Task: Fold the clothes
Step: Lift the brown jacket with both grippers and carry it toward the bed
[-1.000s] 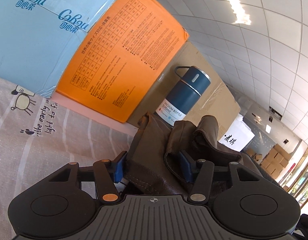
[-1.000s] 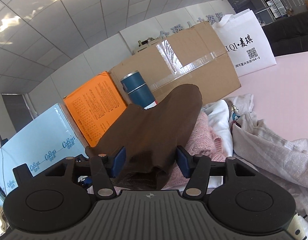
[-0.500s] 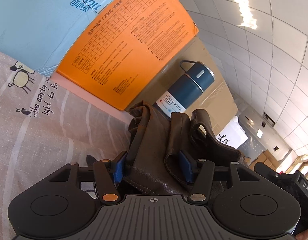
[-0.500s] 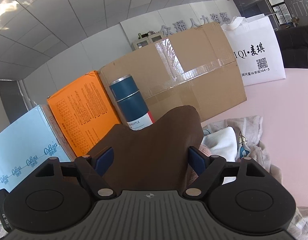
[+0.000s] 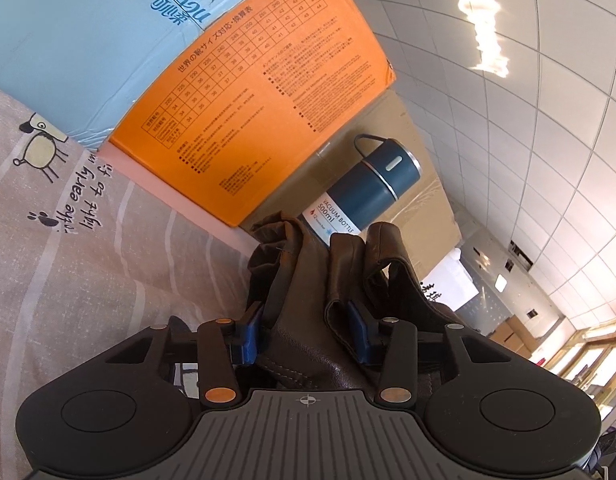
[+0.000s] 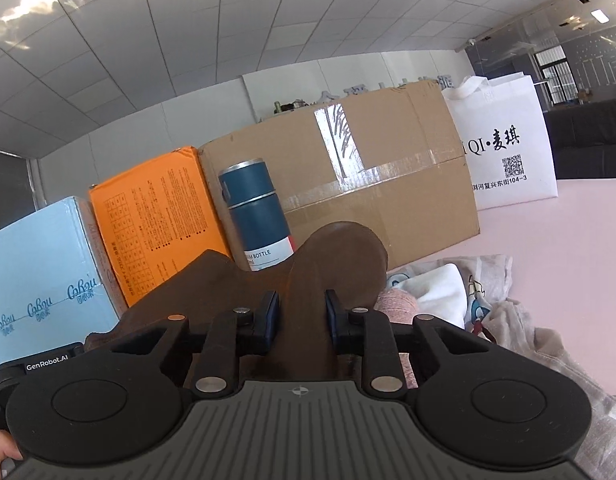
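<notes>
A dark brown leather-look garment (image 5: pixel 308 288) is bunched between the blue pads of my left gripper (image 5: pixel 303 336), which is shut on it above a grey printed sheet (image 5: pixel 67 240). In the right wrist view the same brown garment (image 6: pixel 308 272) passes between the pads of my right gripper (image 6: pixel 301 316), which is shut on a fold of it. Both grippers hold the garment lifted. A pile of other clothes, pink knit (image 6: pixel 396 304) and white and grey pieces (image 6: pixel 488 292), lies to the right on the pink surface.
At the back stand a light blue box (image 6: pixel 39 272), an orange box (image 6: pixel 155 224), a blue vacuum bottle (image 6: pixel 255 216), a taped cardboard box (image 6: pixel 368 176) and a white bag (image 6: pixel 504 148). The pink surface (image 6: pixel 568 240) stretches to the right.
My right gripper opened wide half a second ago and has now closed on a fold of the brown garment. My left gripper kept its hold and tilted, bringing the boxes closer.
</notes>
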Tool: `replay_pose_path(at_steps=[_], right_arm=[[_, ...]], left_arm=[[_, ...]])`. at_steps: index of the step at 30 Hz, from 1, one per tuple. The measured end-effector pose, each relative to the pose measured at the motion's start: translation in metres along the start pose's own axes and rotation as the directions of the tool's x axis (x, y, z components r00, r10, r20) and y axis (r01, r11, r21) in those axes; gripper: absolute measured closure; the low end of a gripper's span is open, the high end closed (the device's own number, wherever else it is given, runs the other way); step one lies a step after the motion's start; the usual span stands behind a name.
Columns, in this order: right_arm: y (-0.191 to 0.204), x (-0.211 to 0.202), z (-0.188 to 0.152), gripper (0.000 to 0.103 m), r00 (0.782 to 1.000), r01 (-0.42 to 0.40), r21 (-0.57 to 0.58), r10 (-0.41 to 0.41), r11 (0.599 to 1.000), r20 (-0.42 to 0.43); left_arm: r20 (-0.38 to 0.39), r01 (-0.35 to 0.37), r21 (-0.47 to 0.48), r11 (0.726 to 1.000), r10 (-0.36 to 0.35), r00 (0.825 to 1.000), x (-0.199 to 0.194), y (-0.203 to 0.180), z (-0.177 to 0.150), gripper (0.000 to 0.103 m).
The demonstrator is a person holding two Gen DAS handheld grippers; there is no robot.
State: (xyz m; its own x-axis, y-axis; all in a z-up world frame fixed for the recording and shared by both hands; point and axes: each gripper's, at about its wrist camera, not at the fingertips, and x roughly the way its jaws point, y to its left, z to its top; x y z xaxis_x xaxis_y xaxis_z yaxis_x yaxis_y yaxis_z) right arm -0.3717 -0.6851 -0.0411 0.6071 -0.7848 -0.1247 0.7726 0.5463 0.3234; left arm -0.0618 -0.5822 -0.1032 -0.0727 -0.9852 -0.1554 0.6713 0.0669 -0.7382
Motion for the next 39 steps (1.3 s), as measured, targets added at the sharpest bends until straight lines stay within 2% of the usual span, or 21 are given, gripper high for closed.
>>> replay_pose_path(at_steps=[5,8,11,14,17,24,27,31,33,37,39], right_arm=[[0.023,-0.028,0.016,0.086,0.993,-0.09,0.041,0.086,0.995,0.085],[0.05,-0.047,0.03,0.086,0.974,-0.187,0.034,0.18,0.982,0.136],[0.078,-0.061,0.039,0.086,0.947,-0.277,-0.02,0.277,0.961,0.162],[0.094,-0.07,0.046,0.086,0.922,-0.351,0.0,0.346,0.936,0.173],[0.109,-0.075,0.05,0.087,0.91,-0.393,0.036,0.383,0.919,0.158],[0.158,-0.088,0.04,0.087,0.903,-0.426,0.034,0.422,0.904,0.079],[0.174,-0.094,0.031,0.088,0.899,-0.438,0.094,0.435,0.894,0.052],[0.206,-0.108,0.011,0.089,0.877,-0.479,0.103,0.479,0.872,0.022],[0.221,-0.113,0.002,0.089,0.874,-0.484,0.097,0.485,0.87,0.004],[0.237,-0.138,-0.012,0.089,0.89,-0.456,0.076,0.454,0.887,0.037],[0.235,-0.153,-0.015,0.089,0.908,-0.419,0.067,0.415,0.906,0.059]], left_arm=[[0.033,0.039,-0.011,0.999,-0.039,0.999,-0.009,-0.001,0.001,0.063],[0.063,0.095,-0.028,0.995,-0.093,0.994,-0.02,-0.002,0.003,0.067],[0.082,0.15,-0.066,0.987,-0.144,0.986,-0.032,0.0,0.007,0.075],[0.099,0.193,-0.106,0.975,-0.183,0.978,-0.048,0.001,0.01,0.08],[0.108,0.204,-0.139,0.969,-0.19,0.976,-0.069,0.005,0.011,0.083],[0.147,0.201,-0.195,0.96,-0.174,0.974,-0.127,0.017,0.016,0.084],[0.171,0.195,-0.193,0.962,-0.163,0.972,-0.158,0.023,0.02,0.084],[0.178,0.142,-0.202,0.969,-0.106,0.978,-0.192,0.036,0.022,0.084],[0.173,0.111,-0.201,0.973,-0.076,0.982,-0.206,0.043,0.022,0.084],[0.165,0.098,-0.177,0.979,-0.069,0.984,-0.227,0.043,0.023,0.084],[0.132,0.082,-0.148,0.986,-0.063,0.989,-0.23,0.04,0.021,0.084]])
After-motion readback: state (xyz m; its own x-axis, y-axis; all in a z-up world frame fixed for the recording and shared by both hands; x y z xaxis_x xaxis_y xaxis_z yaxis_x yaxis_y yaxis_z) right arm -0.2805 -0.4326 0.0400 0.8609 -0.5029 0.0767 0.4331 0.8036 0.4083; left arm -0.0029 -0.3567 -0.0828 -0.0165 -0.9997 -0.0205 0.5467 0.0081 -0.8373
